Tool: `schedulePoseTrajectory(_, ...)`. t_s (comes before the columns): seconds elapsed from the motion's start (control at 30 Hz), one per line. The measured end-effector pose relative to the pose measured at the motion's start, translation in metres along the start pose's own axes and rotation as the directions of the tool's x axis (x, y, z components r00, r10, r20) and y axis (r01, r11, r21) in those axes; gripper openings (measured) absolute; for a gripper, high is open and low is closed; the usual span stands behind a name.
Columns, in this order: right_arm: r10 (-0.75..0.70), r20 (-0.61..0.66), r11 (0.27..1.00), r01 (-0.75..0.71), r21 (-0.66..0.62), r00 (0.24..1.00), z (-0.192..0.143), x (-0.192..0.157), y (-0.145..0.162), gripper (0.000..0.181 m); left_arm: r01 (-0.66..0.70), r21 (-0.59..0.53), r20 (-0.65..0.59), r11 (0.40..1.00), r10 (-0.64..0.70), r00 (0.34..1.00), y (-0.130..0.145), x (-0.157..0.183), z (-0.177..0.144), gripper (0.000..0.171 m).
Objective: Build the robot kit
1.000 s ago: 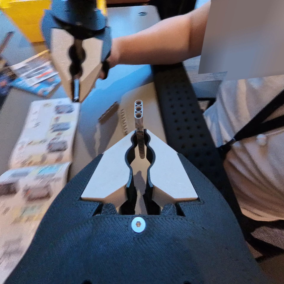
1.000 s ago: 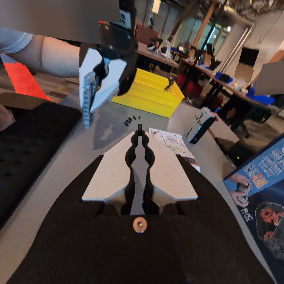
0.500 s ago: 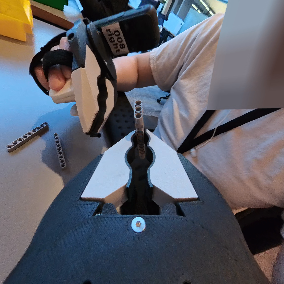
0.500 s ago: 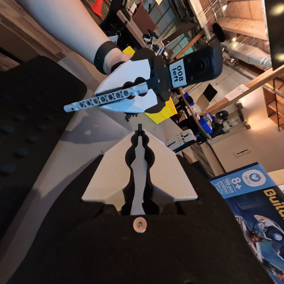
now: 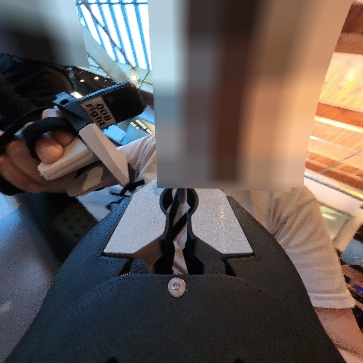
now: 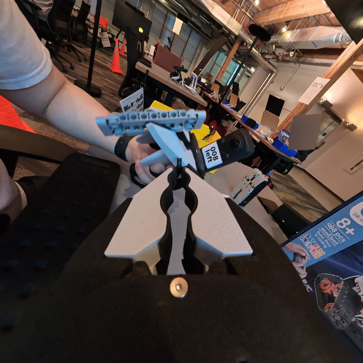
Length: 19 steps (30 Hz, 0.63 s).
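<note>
My left gripper (image 5: 180,190) is shut on a grey holed beam assembly (image 5: 181,197); a blur patch hides its tips and most of the piece. In the right wrist view the left gripper (image 6: 160,130) holds that assembly (image 6: 151,119) broadside, raised above the table. My right gripper (image 6: 178,171) is shut on a small black pin (image 6: 178,163) that sticks out of its tips, just below and in front of the assembly. In the left wrist view the right gripper (image 5: 128,179) is at the upper left, its pin (image 5: 134,183) pointing toward my left fingers.
A black perforated mat (image 6: 64,196) lies at the left on the grey table (image 6: 255,214). A yellow bin (image 6: 208,133), a grey and white built model (image 6: 249,186) and a blue kit box (image 6: 332,237) stand farther right. The person's forearm (image 6: 74,110) and shirt (image 5: 284,235) are close. The gap from one gripper's tips to the other's is roughly 6 centimeters.
Both grippers have risen and tilted up off the table. The left one has turned the beam assembly broadside to the right view. The right gripper's pin tip has come closer to it.
</note>
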State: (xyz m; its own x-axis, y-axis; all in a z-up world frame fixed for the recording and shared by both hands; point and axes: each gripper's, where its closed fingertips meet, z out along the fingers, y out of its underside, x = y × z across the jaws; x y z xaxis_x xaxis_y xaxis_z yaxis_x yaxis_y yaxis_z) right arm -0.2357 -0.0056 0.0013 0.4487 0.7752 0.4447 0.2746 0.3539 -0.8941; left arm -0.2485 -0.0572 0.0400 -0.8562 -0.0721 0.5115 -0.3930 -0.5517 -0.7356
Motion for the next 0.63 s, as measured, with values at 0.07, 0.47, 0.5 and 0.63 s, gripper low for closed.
schedulePoseTrajectory(0.07,0.033,0.003,0.999,-0.033,-0.002,0.999,0.002,0.000,-0.001,0.003,0.039,0.036,-0.082,0.999,-0.036,0.996,-0.003,0.008,0.001,0.004)
schedulePoseTrajectory(0.47,0.362,0.166,0.929,-0.371,0.022,0.917,-0.011,0.001,-0.019,0.003,0.241,0.144,-0.367,0.960,-0.174,0.914,-0.014,0.016,0.009,0.003)
schedulePoseTrajectory(0.5,0.372,0.178,0.924,-0.382,0.021,0.911,-0.012,0.000,-0.019,0.003,0.251,0.142,-0.368,0.958,-0.184,0.912,-0.014,0.014,0.011,0.004)
schedulePoseTrajectory(0.63,0.453,0.241,0.884,-0.467,0.002,0.858,-0.017,-0.001,-0.018,0.003,0.292,0.149,-0.368,0.945,-0.221,0.903,-0.016,0.006,0.012,0.003)
